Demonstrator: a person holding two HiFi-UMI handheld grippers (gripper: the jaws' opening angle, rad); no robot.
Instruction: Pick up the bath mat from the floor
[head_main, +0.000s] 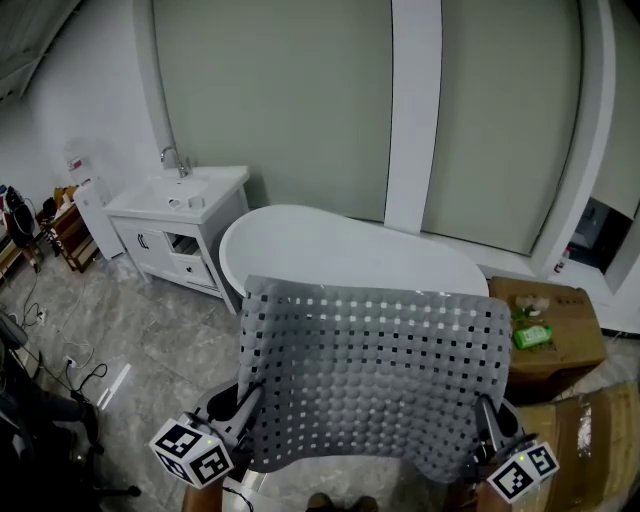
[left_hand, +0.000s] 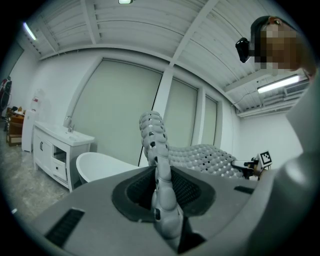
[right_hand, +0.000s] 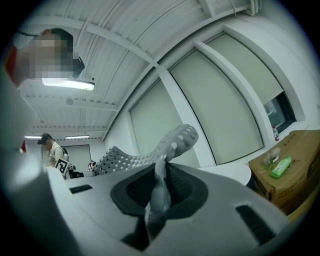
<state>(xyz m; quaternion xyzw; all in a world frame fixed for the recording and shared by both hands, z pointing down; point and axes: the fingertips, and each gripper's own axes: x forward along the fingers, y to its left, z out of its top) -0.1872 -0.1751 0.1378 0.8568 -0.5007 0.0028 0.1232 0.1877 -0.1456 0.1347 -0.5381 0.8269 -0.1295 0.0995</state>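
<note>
The grey perforated bath mat (head_main: 375, 375) hangs spread out in the air in front of the white bathtub (head_main: 330, 250), held at both lower corners. My left gripper (head_main: 243, 405) is shut on the mat's left corner; in the left gripper view the mat's edge (left_hand: 159, 165) stands pinched between the jaws. At the lower right, my right gripper (head_main: 490, 420) is shut on the other corner, and the right gripper view shows the mat's edge (right_hand: 165, 165) squeezed between its jaws.
A white vanity with sink and tap (head_main: 180, 215) stands left of the tub. An open cardboard box (head_main: 550, 330) with a green bottle (head_main: 533, 337) sits at the right. Cables (head_main: 70, 365) lie on the marble floor at the left. A person (right_hand: 50, 150) stands far off.
</note>
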